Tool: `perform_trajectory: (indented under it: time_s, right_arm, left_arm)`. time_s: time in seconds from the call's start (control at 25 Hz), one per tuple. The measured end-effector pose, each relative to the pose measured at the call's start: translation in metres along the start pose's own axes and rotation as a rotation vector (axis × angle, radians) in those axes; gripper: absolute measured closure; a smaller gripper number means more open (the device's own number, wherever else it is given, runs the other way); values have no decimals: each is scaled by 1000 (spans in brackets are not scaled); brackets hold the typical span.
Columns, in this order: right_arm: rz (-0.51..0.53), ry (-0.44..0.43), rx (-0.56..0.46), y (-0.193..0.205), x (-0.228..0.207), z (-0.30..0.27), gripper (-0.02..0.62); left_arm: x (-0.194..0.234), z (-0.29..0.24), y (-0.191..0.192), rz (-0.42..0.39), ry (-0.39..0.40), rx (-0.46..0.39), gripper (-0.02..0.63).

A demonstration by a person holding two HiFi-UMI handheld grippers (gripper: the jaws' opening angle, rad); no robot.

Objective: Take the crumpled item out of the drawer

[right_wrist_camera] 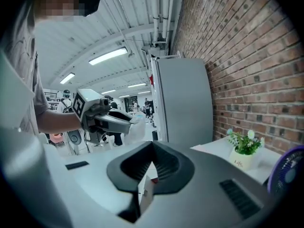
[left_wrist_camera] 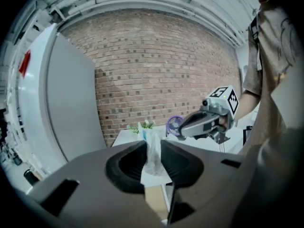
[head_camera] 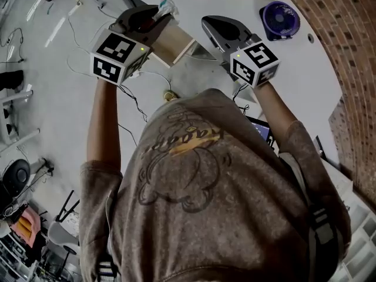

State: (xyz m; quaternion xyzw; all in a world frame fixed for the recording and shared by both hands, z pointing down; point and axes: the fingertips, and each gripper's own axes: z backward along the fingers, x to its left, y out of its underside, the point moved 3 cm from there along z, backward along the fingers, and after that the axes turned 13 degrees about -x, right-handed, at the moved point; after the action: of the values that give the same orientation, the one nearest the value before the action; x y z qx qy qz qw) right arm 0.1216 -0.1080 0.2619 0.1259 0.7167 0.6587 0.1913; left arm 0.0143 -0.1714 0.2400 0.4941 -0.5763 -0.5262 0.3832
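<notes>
Head view: left gripper (head_camera: 157, 15) at 11 o'clock, crumpled item (head_camera: 167, 6) at its tip, wooden drawer (head_camera: 174, 43) just beside.
Left gripper view: jaws clamped on the item.
Right gripper view: right gripper (right_wrist_camera: 152, 145) jaws together, empty.

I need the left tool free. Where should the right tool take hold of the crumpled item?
I'd take the loose end of the crumpled item that sticks out beyond the left tool, coming in from the right tool's side: the lower part is pinched, only that tuft is free.
</notes>
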Motion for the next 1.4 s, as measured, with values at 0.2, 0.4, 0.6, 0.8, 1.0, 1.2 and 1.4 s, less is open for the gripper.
perform_trajectory:
  time_s: [0.2, 0.4, 0.6, 0.8, 1.0, 1.2, 1.4]
  right_arm:
    - [-19, 44, -35, -5, -8, 15, 598]
    - [-29, 42, -72, -7, -8, 20, 598]
    - [-10, 27, -91, -4, -6, 26, 598]
    - [-17, 11, -99, 5, -1, 28, 598]
    - [-22, -2, -106, 13, 4, 29, 598]
    - [-45, 10, -111, 19, 7, 31, 598]
    - [-74, 4, -108, 29, 12, 31, 598]
  left_arm:
    - [-5, 11, -4, 84, -82, -91, 512]
    - [-8, 19, -13, 127, -137, -187, 512]
    - [-11, 25, -15, 170, -179, -278, 512]
    - [-13, 35, -9, 199, -217, -323, 512]
    - [-18, 42, 5, 213, -245, -320, 512]
    - [-25, 45, 20, 223, -257, -297, 512]
    - [-29, 48, 38, 241, -273, -274, 511]
